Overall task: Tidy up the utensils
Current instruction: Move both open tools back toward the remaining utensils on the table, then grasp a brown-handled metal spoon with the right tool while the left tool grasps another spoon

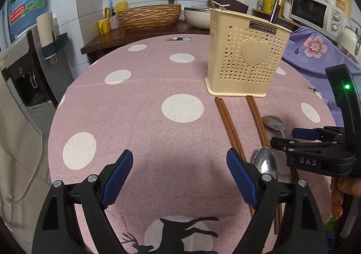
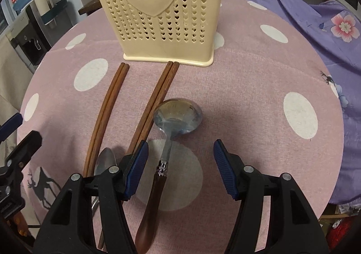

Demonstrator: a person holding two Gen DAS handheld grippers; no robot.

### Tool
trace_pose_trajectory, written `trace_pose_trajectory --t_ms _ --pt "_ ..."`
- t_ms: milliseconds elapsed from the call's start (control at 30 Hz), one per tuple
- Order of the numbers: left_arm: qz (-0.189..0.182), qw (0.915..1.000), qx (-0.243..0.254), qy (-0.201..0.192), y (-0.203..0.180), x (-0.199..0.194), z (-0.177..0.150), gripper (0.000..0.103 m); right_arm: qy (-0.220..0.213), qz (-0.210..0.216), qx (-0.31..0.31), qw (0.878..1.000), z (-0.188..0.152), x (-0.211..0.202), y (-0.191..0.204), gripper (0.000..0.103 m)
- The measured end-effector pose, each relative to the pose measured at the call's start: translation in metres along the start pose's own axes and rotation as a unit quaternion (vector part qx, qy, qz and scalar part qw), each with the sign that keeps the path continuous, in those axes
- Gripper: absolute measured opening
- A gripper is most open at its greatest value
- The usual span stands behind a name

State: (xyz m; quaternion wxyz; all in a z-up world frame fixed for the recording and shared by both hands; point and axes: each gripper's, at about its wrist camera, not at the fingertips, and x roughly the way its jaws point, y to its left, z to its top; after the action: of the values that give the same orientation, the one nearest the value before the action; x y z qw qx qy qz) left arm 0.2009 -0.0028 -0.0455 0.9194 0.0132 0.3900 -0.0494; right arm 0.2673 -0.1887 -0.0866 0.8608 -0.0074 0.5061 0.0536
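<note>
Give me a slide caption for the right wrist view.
Open right gripper over a spoon, chopsticks and holder ahead.

A round tabletop [image 2: 259, 78] wears a pink cloth with white dots and dark deer prints. A cream perforated utensil holder [image 2: 155, 12] stands upright on it toward the far side. In front of its base lie two pairs of brown chopsticks [image 2: 108, 105], side by side but apart. A wooden-handled spoon [image 2: 167, 141] lies just right of the right pair, bowl toward the holder. A plain metal spoon [image 1: 265, 162] lies between the two pairs. A purple flowered cloth [image 2: 327, 28] covers the right edge.
</note>
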Motion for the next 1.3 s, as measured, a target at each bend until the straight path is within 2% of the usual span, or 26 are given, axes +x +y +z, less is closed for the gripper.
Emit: trace_pose_trajectory --t_ms 400,433,500,533,700,900,1167,1300 --pt "-0.007 0.9999 -0.014 0.005 0.007 -0.001 -0.002 0.083 0.009 -0.02 0.007 1.0 0.029 0.017 0.006 0.059" --pt "-0.01 0.9999 -0.013 0.006 0.006 -0.002 -0.003 0.083 0.01 -0.022 0.008 1.0 0.03 0.018 0.006 0.057" --pt "-0.017 0.9998 -0.009 0.007 0.001 -0.002 -0.004 0.083 0.01 -0.022 0.006 1.0 0.033 0.017 0.008 0.048" --pt "-0.022 0.9997 -0.005 0.008 -0.002 -0.003 -0.004 0.083 0.012 -0.023 0.005 1.0 0.034 0.017 0.009 0.048" --pt "-0.059 0.9979 0.029 0.004 -0.024 -0.007 -0.006 0.083 0.011 -0.01 0.012 1.0 0.033 0.016 0.005 0.048" --pt "-0.126 0.9882 0.087 -0.005 -0.057 -0.008 -0.008 0.083 -0.007 0.013 0.042 0.999 0.026 0.006 -0.013 0.048" --pt "-0.145 0.9797 0.135 0.029 -0.079 0.025 -0.005 0.076 -0.043 0.007 0.047 0.998 0.014 -0.02 -0.027 0.048" --pt "-0.144 0.9786 0.14 0.043 -0.082 0.035 -0.002 0.072 -0.05 0.013 0.051 0.997 0.01 -0.029 -0.031 0.048"
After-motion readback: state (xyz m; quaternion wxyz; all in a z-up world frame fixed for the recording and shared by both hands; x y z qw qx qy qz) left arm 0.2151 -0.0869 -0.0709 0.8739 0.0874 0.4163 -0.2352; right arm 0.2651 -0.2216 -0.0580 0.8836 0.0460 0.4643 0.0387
